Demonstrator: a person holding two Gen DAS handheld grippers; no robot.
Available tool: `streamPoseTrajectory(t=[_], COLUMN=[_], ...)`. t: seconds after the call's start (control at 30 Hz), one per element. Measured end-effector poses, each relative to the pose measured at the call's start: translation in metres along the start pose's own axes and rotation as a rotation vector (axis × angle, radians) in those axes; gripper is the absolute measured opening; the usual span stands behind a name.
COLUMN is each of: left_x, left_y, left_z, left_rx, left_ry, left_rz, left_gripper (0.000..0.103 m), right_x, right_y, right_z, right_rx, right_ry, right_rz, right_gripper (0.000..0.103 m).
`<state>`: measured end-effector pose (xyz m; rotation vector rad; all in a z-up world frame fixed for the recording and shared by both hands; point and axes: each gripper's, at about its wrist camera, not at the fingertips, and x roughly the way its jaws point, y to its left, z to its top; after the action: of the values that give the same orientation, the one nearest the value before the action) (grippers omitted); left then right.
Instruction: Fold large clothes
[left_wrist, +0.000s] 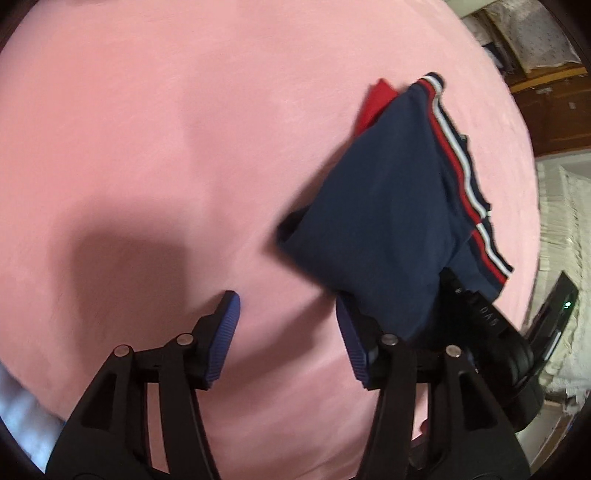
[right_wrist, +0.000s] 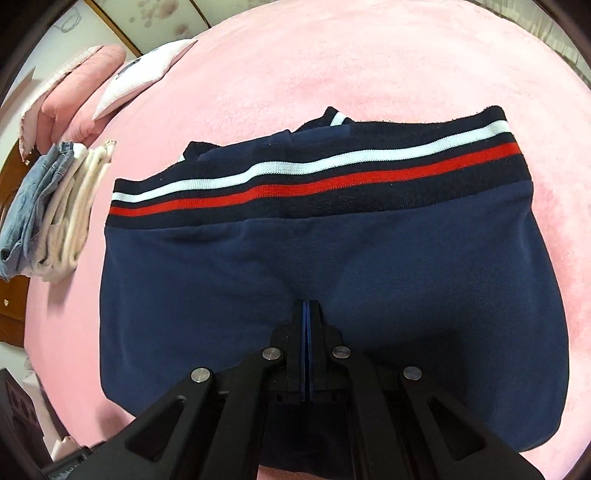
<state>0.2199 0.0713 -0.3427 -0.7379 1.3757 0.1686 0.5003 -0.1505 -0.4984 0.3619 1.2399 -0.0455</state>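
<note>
While lying folded on the pink blanket:
Navy sweatshirt: resting mid-blanket, striped hem farthest
Left gripper: hanging released beside sweatshirt
Right gripper: pressing clenched, empty, onto sweatshirt

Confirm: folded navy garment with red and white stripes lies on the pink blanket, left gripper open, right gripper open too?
Not quite. The right gripper is shut, pads together, per the right wrist view. The rest holds: folded navy garment on the pink blanket, left gripper open.
</note>
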Motion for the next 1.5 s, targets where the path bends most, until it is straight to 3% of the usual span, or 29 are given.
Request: streamPoseTrajectory(t=[0.2,0.27,0.37,0.47,0.57,0.67,0.73,0.8,0.93,1.0,1.17,1.3,1.5], left_x=[0.007,0.009,0.009,0.004,0.018,0.036,0.036,0.037,0.04,0.04,0.012,-0.022,-0.062], left_y=[-0.002,0.002,0.005,0.002,0.004,0.004,0.002,-0.001,0.005,0.009,-0.029,-0.064,-0.16], left_z=[0.02,0.025,0.032,0.028,0.035,0.046,0.051,0.054,0.051,0.044,0.025,0.011,-0.045], left_rx=[-0.038,-0.081,-0.103,-0.059,-0.086,-0.087,-0.096,-0.095,-0.127,-0.166,0.03,0.165,0.653], left_ry=[0.06,0.096,0.158,0.15,0.145,0.168,0.145,0.135,0.103,0.064,-0.121,-0.252,-0.421], left_rz=[-0.192,-0.289,-0.377,-0.361,-0.419,-0.405,-0.44,-0.457,-0.435,-0.439,-0.248,-0.239,-0.129], left_gripper=[0.053,0.053,0.054,0.064,0.064,0.062,0.062,0.055,0.027,0.023,0.017,0.014,0.005], right_x=[-0.001,0.002,0.001,0.002,0.002,0.004,0.006,0.008,0.01,0.011,0.014,0.015,0.015], right_y=[-0.006,-0.006,-0.011,-0.01,-0.013,-0.009,-0.006,-0.004,-0.013,-0.021,-0.042,-0.048,-0.047], right_z=[0.001,0.004,0.007,0.009,0.007,0.008,0.008,0.009,0.009,0.01,0.011,0.009,-0.015], right_rx=[0.036,0.054,0.092,0.106,0.127,0.137,0.131,0.12,0.141,0.166,0.219,0.209,0.14], right_ry=[0.021,0.037,0.053,0.06,0.067,0.067,0.068,0.069,0.072,0.077,0.086,0.074,0.029], right_rz=[-0.005,-0.007,-0.016,-0.032,-0.056,-0.075,-0.084,-0.085,-0.038,0.007,0.125,0.15,0.175], right_gripper=[0.0,0.0,0.0,0.0,0.0,0.0,0.0,0.0,0.0,0.0,0.0,0.0,0.0])
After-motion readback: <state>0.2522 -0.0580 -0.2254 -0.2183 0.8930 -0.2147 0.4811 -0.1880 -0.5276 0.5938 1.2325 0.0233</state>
